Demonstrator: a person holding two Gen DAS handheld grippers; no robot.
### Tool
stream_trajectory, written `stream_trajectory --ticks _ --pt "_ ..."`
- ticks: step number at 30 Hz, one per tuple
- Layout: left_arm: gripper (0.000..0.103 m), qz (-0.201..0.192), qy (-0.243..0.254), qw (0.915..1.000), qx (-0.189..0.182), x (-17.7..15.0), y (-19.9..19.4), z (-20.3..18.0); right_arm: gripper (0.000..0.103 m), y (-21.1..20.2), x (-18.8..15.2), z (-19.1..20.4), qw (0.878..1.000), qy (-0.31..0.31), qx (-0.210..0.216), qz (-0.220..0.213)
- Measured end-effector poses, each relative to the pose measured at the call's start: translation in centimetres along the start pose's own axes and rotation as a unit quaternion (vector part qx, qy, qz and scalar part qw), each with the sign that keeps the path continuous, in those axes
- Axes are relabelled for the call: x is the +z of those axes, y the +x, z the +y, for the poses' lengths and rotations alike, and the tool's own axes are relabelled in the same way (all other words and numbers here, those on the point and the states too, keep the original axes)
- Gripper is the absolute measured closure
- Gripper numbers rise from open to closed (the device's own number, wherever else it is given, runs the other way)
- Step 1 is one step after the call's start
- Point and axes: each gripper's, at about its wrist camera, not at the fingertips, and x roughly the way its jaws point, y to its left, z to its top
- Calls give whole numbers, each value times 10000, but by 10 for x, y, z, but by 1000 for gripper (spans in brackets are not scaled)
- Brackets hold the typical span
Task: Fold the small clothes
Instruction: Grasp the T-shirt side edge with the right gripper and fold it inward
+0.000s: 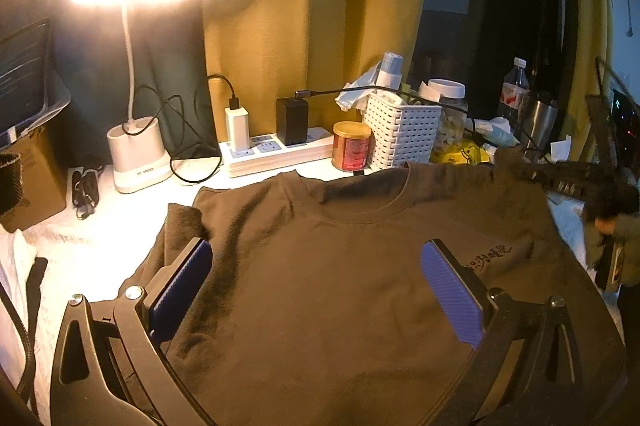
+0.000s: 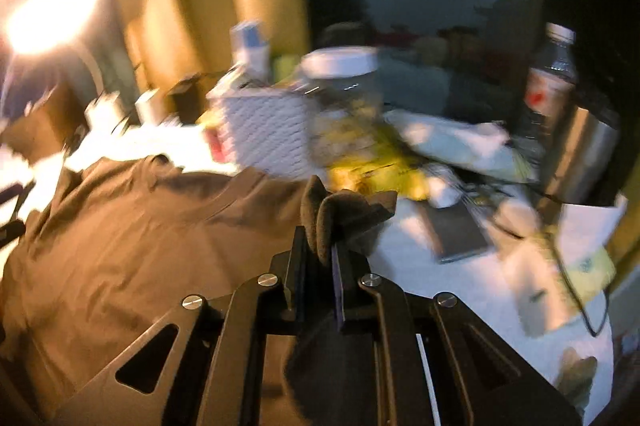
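A brown T-shirt (image 1: 328, 266) lies front up on the white table, collar toward the back, with dark printed characters on its right chest. My left gripper (image 1: 316, 266) is open above the shirt's middle, blue pads wide apart and empty. My right gripper (image 2: 320, 246) is shut on a bunched edge of the T-shirt (image 2: 132, 226) at its right side; folded cloth sticks up between the pads. The right gripper also shows in the left wrist view (image 1: 568, 178) at the shirt's right shoulder. The right wrist view is blurred by motion.
A lit desk lamp (image 1: 132, 146) stands back left beside a power strip (image 1: 276, 154) with chargers and cables. A red can (image 1: 352, 146), white basket (image 1: 404, 134), jar (image 1: 448, 114), water bottle (image 1: 516, 90) and steel cup (image 1: 540, 122) crowd the back right. A cardboard box (image 1: 32, 178) sits left.
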Motion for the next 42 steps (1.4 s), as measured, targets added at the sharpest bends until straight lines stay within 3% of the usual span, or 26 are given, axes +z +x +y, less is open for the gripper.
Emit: stream_trajectory --ticks 4,7,14,18,22,31,33,34,35,36,42 --pt "1 -40 -79 10000 26 -1 -7 5 88 25 -10 29 9973 -324 419 511" --pt "1 -61 -134 9999 35 -2 -12 7 60 29 -18 38 9944 -353 701 710" --pt "1 -80 -43 10000 33 -4 -21 -1 58 -12 -26 4 9986 -37 334 420" --pt "1 -68 41 10000 42 -5 -24 -5 58 -9 -36 -21 9979 236 214 570" --pt "1 -55 102 9998 131 -5 -27 -7 46 3 -41 -31 9956 395 387 755" --pt "1 30 21 9997 256 -7 -25 -3 45 1 -65 -55 9858 1048 538 1195" --pt "1 55 43 9998 193 -7 -23 -6 45 -5 -70 -55 9858 1087 642 1108" --pt "1 52 73 9998 170 -7 -23 -8 52 -6 -70 -54 9860 1067 697 1078" --pt "1 48 107 9998 155 -7 -24 -10 81 -8 -71 -52 9861 1028 738 1077" --pt "1 37 149 9998 132 -7 -25 -12 94 -9 -70 -50 9866 997 720 1068" --pt "1 -42 132 9999 82 -8 -36 -12 97 -39 -59 -36 9943 629 620 599"
